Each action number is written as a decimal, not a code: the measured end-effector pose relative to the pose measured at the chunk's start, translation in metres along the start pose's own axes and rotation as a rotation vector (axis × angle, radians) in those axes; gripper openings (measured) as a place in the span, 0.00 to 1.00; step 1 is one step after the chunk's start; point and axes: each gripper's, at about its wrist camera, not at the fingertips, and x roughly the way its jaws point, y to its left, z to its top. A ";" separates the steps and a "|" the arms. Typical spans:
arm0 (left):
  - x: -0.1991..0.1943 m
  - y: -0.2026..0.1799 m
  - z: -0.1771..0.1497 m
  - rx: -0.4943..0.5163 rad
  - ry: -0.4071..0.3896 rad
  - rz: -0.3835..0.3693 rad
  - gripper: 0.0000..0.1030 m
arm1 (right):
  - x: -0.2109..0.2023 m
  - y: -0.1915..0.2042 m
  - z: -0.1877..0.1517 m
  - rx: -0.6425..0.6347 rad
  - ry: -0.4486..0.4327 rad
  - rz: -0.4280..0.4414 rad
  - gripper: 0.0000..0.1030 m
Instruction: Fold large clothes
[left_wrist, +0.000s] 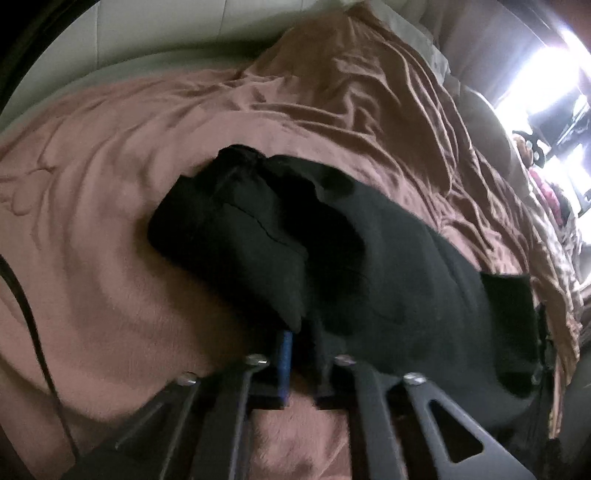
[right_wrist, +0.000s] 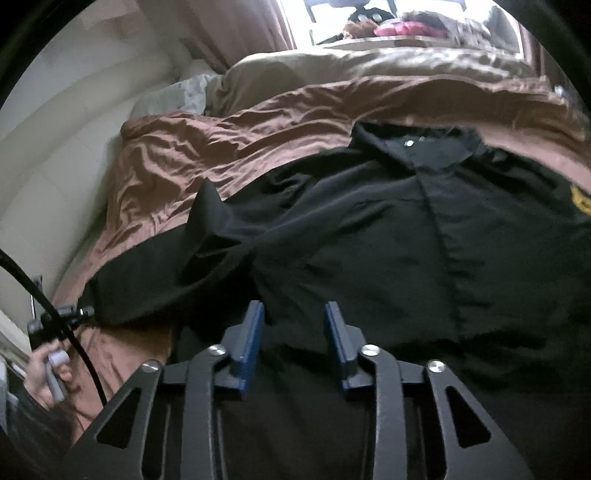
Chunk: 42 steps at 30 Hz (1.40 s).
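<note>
Black shirt (right_wrist: 369, 229) lies mostly flat on brown bedspread (left_wrist: 110, 206), folding barely begun; left gripper (left_wrist: 301, 332) pinches sleeve edge, right gripper (right_wrist: 294, 314) hovers unclenched over hem.

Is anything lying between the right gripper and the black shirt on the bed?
Nothing visible. The right gripper hangs directly over the black shirt, its jaws apart with only shirt fabric below them.
</note>
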 end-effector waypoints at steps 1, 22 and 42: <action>-0.003 -0.001 0.002 -0.007 -0.013 -0.003 0.02 | 0.011 -0.002 0.006 0.022 0.013 0.021 0.25; -0.172 -0.141 0.049 0.236 -0.295 -0.209 0.01 | 0.158 -0.035 0.065 0.266 0.201 0.165 0.19; -0.276 -0.358 -0.018 0.524 -0.388 -0.405 0.01 | -0.023 -0.141 0.028 0.355 -0.044 0.246 0.72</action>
